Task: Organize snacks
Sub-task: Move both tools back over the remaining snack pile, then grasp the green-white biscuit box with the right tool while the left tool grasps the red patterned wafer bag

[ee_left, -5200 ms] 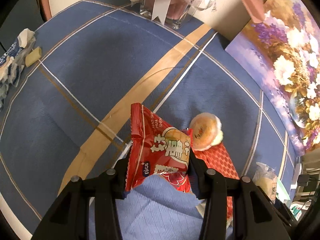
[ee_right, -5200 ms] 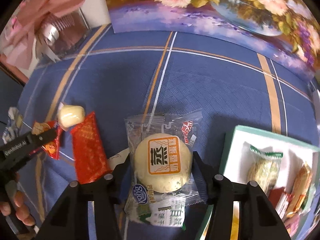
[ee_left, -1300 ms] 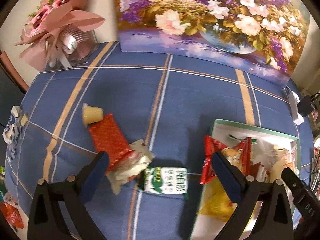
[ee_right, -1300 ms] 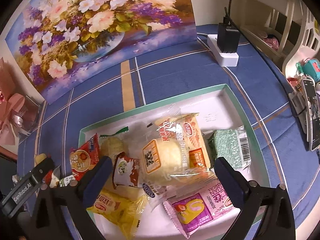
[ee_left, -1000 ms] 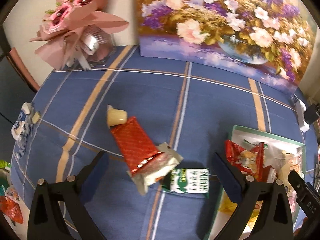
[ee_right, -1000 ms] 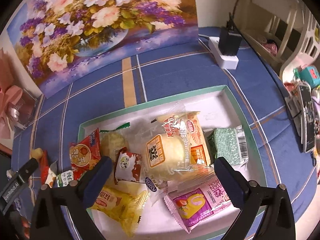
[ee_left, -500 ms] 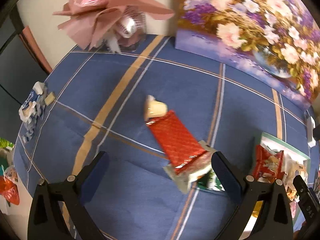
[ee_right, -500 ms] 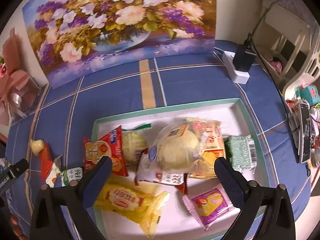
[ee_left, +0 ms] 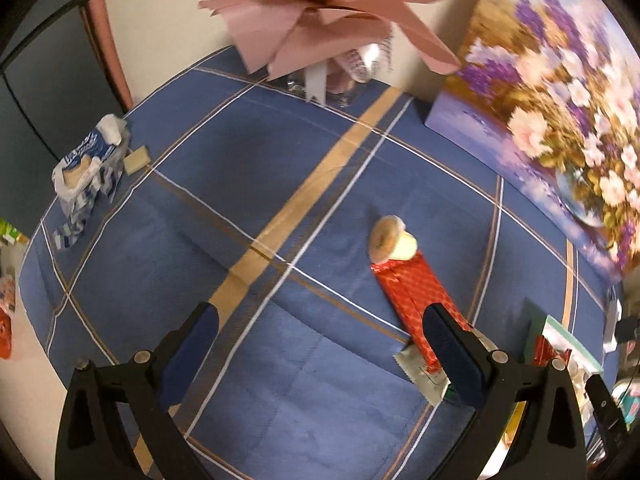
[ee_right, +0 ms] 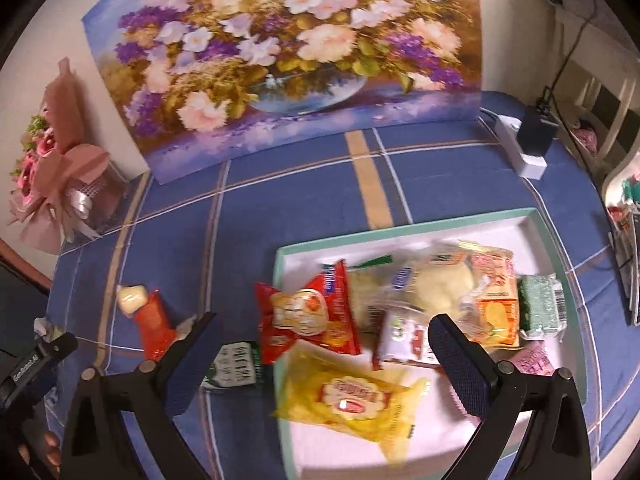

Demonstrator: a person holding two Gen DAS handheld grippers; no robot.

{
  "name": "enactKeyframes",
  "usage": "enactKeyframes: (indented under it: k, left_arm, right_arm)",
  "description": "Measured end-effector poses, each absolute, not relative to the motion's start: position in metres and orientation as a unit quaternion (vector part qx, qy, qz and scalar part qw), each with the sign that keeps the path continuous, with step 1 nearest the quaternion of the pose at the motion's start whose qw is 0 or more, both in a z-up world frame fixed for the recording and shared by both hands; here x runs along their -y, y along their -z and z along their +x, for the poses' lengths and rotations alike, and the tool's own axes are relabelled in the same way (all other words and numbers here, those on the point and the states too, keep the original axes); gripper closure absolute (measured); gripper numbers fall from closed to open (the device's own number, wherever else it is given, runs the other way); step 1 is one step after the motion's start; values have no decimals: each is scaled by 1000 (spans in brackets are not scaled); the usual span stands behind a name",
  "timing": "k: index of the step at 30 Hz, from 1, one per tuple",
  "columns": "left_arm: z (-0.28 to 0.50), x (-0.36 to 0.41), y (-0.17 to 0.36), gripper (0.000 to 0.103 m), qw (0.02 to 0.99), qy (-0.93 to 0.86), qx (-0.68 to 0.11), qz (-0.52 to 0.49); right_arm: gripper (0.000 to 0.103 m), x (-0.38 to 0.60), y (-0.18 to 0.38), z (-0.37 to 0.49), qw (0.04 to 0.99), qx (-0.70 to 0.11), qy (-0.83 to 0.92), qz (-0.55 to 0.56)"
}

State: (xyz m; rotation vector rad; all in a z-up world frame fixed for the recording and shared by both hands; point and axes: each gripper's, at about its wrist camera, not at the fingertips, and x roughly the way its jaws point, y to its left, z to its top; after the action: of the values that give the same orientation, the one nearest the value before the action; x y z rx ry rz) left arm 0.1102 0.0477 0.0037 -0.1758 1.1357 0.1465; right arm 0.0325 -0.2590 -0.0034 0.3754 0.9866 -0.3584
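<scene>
My left gripper (ee_left: 320, 340) is open and empty above the blue cloth. A red bar packet (ee_left: 416, 296) lies just inside its right finger, with a small jelly cup (ee_left: 390, 238) at its far end and a pale wrapped snack (ee_left: 424, 372) under its near end. My right gripper (ee_right: 322, 344) is open and empty over the white tray (ee_right: 536, 224), which holds several snacks: a red packet (ee_right: 308, 316), a yellow packet (ee_right: 352, 396), a clear-wrapped bun (ee_right: 440, 284). A green milk carton (ee_right: 236, 366) lies left of the tray.
A pink bouquet (ee_left: 320, 8) and a flower painting (ee_right: 288, 52) stand at the back. A blue-white wrapper (ee_left: 86, 168) lies at the table's left edge. A power strip with a black plug (ee_right: 528, 140) sits at the back right.
The left gripper has swung left, away from the tray, toward the red bar and jelly cup. The right gripper has shifted left over the tray. Both stay open.
</scene>
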Motion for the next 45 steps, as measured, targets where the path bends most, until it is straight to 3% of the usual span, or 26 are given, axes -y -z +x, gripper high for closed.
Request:
enactKeyframes:
  k: [13, 25, 45]
  left_arm:
    - [130, -42, 37, 1, 804, -47, -589, -73]
    - [140, -36, 58, 1, 787, -33, -610, -87]
    - [165, -15, 73, 1, 777, 11, -618, -118]
  right_arm:
    - [3, 187, 26, 66, 844, -509, 84, 145]
    - [30, 169, 71, 79, 811, -565, 54, 144]
    - [35, 163, 104, 93, 795, -591, 54, 121]
